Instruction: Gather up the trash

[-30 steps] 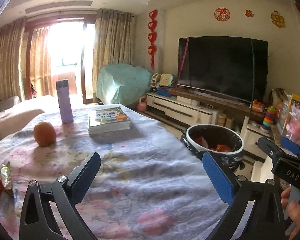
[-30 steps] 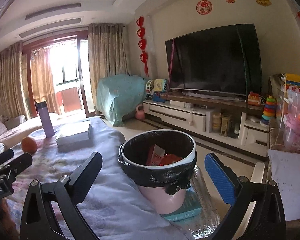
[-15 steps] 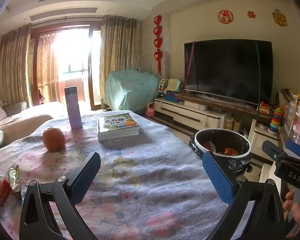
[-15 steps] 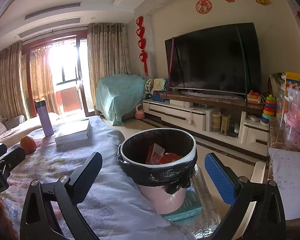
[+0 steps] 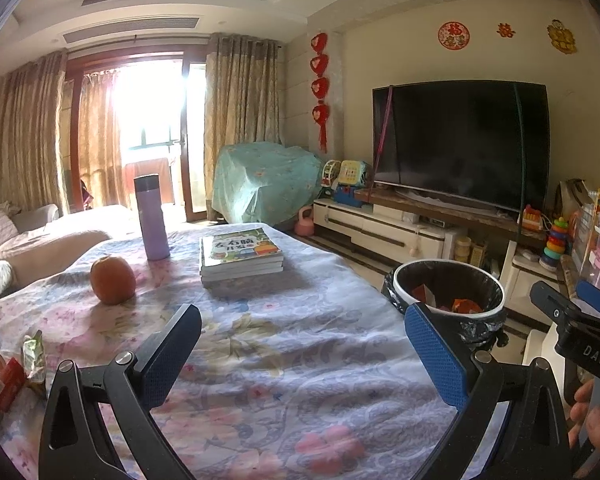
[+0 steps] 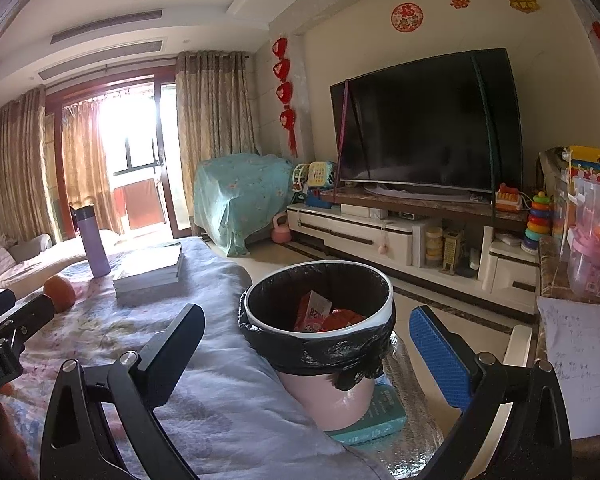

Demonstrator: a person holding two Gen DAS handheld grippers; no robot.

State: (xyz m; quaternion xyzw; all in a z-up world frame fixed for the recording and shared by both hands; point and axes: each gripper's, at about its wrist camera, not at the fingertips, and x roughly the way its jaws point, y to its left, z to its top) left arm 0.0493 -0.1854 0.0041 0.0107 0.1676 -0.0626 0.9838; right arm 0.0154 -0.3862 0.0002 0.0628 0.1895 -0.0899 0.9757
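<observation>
Left gripper: my left gripper (image 5: 302, 354) is spread wide with nothing between its fingers, hanging above the floral cloth of the desk (image 5: 292, 344).
Right gripper: my right gripper (image 6: 306, 354) is also wide apart and carries nothing; the bin sits framed between its two fingers, just ahead of them.
Trash on desk: crumpled wrappers (image 5: 10, 368), red and silvery green, lie in a small heap at the desk's near left edge, well left of my left gripper.
Trash bin: a pink bin with a black liner (image 6: 320, 320) stands off the right edge of the desk, resting on a teal book (image 6: 374, 420); it holds red and orange wrappers (image 6: 324, 314). In the left view the same bin (image 5: 448, 296) shows past my right finger.
Other desk items: an orange (image 5: 112, 280), a lilac flask (image 5: 151, 218) standing upright behind it, and a stack of picture books (image 5: 240, 254) to the flask's right, all toward the far end of the desk.
Hand: my fingers (image 5: 592, 420) show at the lower right of the left view, wrapped on the other gripper's handle.
Room: a dark television (image 6: 424, 124) on a low white cabinet beyond the bin.
</observation>
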